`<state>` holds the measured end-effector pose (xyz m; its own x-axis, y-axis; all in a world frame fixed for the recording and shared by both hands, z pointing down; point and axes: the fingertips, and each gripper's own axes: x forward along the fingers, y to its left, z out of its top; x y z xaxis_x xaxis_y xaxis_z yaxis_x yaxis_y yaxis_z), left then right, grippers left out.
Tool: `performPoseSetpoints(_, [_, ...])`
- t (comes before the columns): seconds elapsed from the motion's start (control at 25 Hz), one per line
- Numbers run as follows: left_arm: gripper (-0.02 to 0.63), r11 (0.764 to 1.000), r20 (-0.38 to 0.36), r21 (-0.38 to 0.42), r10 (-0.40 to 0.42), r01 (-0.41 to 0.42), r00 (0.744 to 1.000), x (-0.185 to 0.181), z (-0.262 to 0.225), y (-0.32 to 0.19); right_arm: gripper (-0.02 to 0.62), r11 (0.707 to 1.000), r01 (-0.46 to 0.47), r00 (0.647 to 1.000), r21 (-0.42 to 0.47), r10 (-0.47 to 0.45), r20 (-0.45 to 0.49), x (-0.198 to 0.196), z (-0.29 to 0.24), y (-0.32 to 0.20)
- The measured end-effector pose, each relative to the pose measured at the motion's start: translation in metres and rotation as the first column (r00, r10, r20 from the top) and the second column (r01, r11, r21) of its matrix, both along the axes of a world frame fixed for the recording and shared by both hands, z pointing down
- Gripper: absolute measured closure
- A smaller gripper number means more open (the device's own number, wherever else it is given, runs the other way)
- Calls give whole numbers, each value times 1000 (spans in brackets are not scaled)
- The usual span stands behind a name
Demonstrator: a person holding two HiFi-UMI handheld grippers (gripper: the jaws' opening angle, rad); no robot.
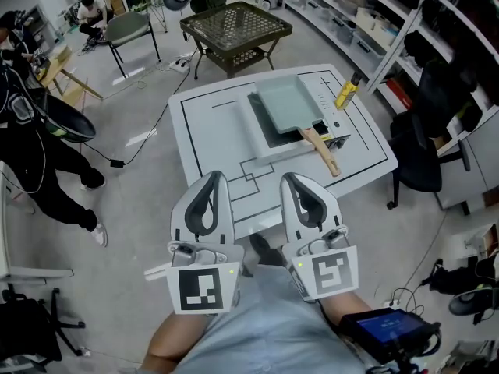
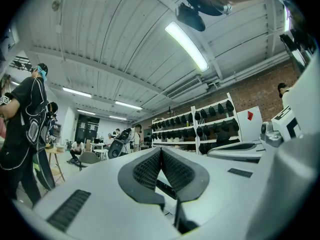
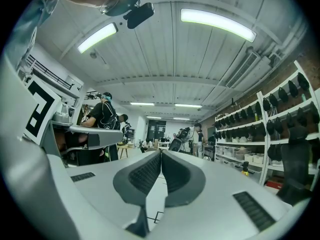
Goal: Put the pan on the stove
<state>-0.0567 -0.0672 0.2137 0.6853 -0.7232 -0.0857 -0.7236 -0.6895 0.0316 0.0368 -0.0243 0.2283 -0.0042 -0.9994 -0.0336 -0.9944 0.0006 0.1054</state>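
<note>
- Head view: the pan [image 1: 284, 104] already sits on the stove [image 1: 331, 139] at the far side of the desk [image 1: 210, 123], toward 1 o'clock from us. Its wooden handle [image 1: 321, 151] runs out to 5 o'clock, past the stove's front.
- The left tongs [image 1: 211, 176] and right tongs [image 1: 290, 178] hang side by side near our body, well apart from the stove, both closed on nothing.
- We judge the placing done, so the sound course is to hold off and leave the pan alone. If it needs squaring, we would open the right tongs first and come in along the handle's line. We would also mind the yellow object [image 1: 345, 93] at 1 o'clock of the stove.
- Left gripper view: the pads meet with nothing between them, and the pan is not in sight.
- Right gripper view: the pads are pressed together and empty, and the desk's black lines show at 6 o'clock.
</note>
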Motion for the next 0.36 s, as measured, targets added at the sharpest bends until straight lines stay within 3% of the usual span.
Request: performPoseSetpoints(0.36, [588,1000,-1,8,4,-4,1000,1,4,2,548,1000,-3,1000,2,3,-2,1,4,2])
